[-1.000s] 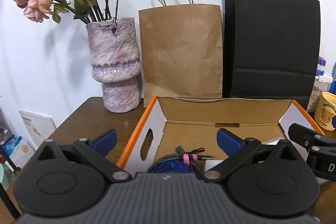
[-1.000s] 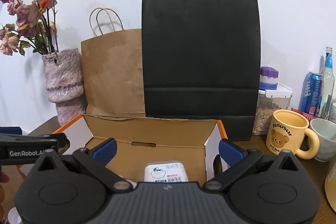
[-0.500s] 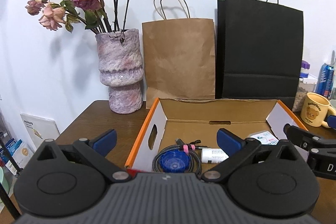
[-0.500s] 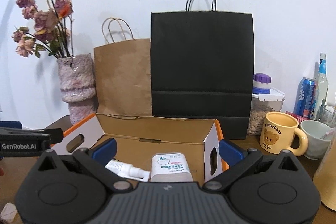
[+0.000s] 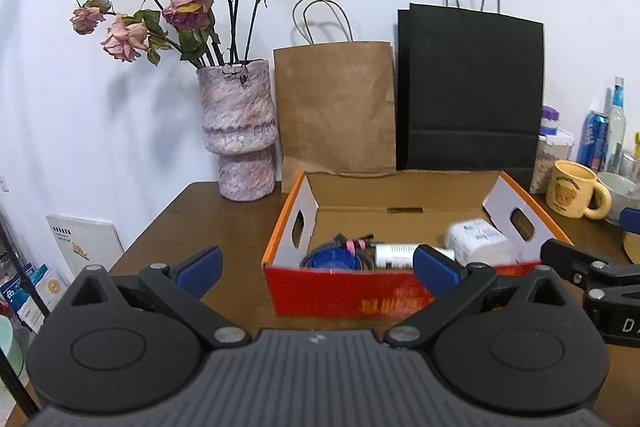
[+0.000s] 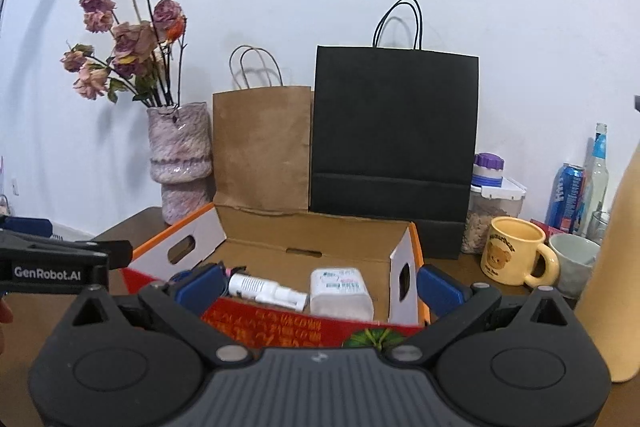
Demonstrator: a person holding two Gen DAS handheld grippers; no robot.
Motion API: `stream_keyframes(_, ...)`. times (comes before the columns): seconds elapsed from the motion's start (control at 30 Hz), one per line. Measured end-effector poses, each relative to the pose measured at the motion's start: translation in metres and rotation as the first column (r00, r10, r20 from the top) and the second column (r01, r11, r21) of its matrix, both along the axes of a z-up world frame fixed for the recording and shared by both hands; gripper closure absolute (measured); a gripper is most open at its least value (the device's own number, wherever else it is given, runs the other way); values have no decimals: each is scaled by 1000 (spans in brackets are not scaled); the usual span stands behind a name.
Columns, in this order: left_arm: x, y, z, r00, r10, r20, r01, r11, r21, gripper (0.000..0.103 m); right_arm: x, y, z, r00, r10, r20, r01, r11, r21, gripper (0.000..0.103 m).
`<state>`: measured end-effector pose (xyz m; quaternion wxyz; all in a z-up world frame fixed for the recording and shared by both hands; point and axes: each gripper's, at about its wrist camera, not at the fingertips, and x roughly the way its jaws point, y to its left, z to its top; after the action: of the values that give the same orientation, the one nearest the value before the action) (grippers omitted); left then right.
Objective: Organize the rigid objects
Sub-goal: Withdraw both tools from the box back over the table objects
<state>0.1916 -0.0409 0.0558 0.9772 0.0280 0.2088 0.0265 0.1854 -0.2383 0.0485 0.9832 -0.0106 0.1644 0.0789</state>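
Open cardboard box with a red front wall and orange rims, set near the middle of a dark wooden counter. Inside, lying on the box floor: a coiled cable at the left, a white tube in the middle, a white rectangular container by the right wall. Left gripper low before the box's front wall, fingers spread wide, holding nothing. Right gripper likewise in front of the box, fingers wide apart and empty. Behind the box, touching the wall: a pink stone vase of dried roses, a brown paper bag, a black paper bag. Bare counter open left of the box; at its right, a yellow bear mug and other crowded items.
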Motion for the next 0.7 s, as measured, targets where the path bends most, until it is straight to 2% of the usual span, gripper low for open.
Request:
stream_keyframes(0.4, -58, 9, -3, 999, -29, -25, 29, 999, 22, 0, -60, 9, -8, 999, 34, -31, -36, 998, -58, 0)
stream_keyframes(0.7, -82, 20, -26, 996, -15, -90, 21, 998, 65, 0, -88, 18, -25, 995, 60, -83, -65, 996, -65, 0)
